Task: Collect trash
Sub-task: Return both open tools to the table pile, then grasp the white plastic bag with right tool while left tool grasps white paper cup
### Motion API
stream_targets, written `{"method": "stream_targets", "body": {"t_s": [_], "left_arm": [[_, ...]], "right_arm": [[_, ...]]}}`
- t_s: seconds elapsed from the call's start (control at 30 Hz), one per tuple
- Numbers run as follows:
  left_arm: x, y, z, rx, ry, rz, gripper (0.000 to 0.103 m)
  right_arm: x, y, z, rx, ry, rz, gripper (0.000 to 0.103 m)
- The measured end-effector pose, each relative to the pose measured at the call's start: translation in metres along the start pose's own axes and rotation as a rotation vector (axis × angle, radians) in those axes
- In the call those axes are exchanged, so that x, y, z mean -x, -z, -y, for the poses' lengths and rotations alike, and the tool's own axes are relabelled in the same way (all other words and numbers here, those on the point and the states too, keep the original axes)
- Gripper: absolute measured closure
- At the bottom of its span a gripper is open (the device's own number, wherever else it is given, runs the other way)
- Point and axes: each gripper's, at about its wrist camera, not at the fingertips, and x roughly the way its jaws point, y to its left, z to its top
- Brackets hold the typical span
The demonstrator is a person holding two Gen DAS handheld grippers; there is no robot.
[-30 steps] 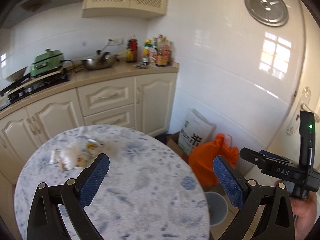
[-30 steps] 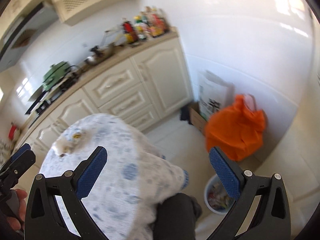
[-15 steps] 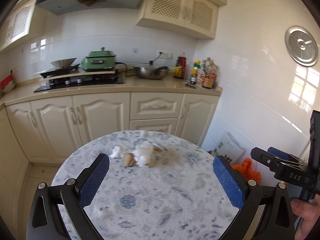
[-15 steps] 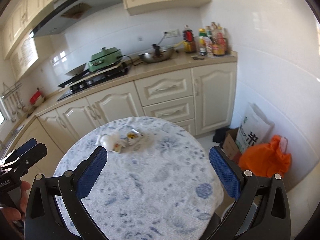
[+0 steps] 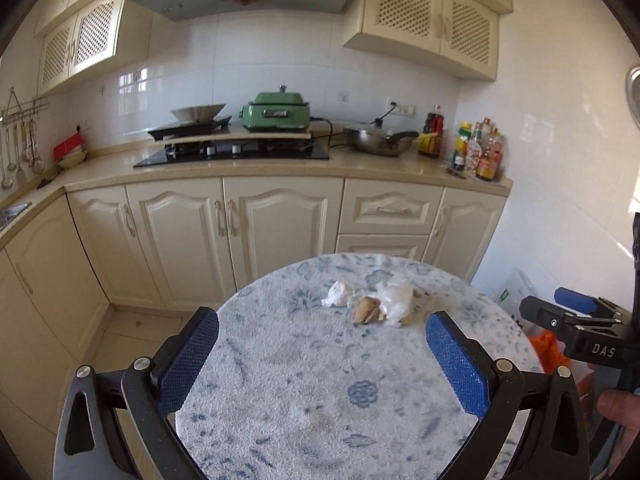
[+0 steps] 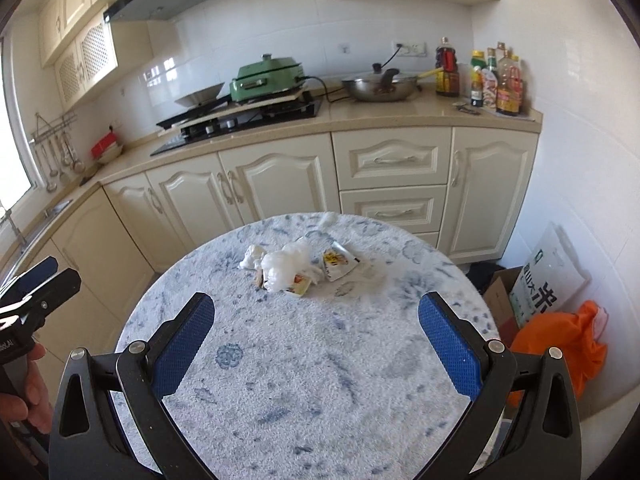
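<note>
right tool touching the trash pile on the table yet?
Apart. The right wrist view shows the right tool open, with bare tablecloth between its fingertips and the trash pile farther back.

My left gripper (image 5: 322, 354) black-framed, blue textured pads (image 5: 188, 356), silver screws, my right gripper (image 6: 316, 346) alike, white "DAS" lettering lower right of left view, bare-skinned hand (image 6: 28, 396) lower left.

both wrist views above round table (image 5: 320, 400), facing kitchen counter (image 6: 400, 116)
</note>
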Motion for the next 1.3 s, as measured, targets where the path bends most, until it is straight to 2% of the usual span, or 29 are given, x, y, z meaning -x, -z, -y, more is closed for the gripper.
{"method": "stream_targets", "body": {"t_s": [0.17, 0.53, 0.6, 0.67, 0.7, 0.73, 0.77, 0.93, 1.1, 1.3], "left_arm": [[-0.043, -0.007, 0.005, -0.006, -0.016, -0.049, 0.001], [-0.154, -0.025, -0.004, -0.020, -0.042, -0.151, 0.001], [-0.170, -0.025, -0.004, -0.024, -0.045, -0.163, 0.001], [-0.187, -0.028, -0.005, -0.028, -0.045, -0.173, 0.001], [-0.194, -0.029, -0.004, -0.030, -0.045, -0.177, 0.001], [-0.202, -0.032, -0.004, -0.033, -0.045, -0.183, 0.001], [-0.207, -0.029, -0.003, -0.035, -0.043, -0.187, 0.001], [-0.235, -0.030, 0.007, -0.042, -0.016, -0.205, 0.001], [-0.260, -0.024, 0.025, -0.058, 0.027, -0.223, 0.001], [-0.290, -0.017, 0.048, -0.088, 0.070, -0.264, 0.001]], "right_arm": [[-0.043, -0.004, -0.004, 0.003, -0.005, -0.067, 0.000], [-0.175, -0.018, -0.016, -0.022, -0.050, -0.226, 0.000], [-0.198, -0.018, -0.022, -0.018, -0.064, -0.256, 0.004], [-0.212, -0.017, -0.024, -0.018, -0.071, -0.276, 0.022], [-0.220, -0.017, -0.024, -0.022, -0.074, -0.285, 0.025], [-0.227, -0.016, -0.022, -0.023, -0.079, -0.297, 0.032], [-0.231, -0.014, -0.020, -0.023, -0.086, -0.309, 0.043], [-0.211, -0.006, -0.010, -0.024, -0.140, -0.278, 0.060], [-0.184, 0.005, 0.011, -0.072, -0.174, -0.257, 0.060], [-0.161, 0.019, 0.035, -0.103, -0.159, -0.251, 0.060]]}}
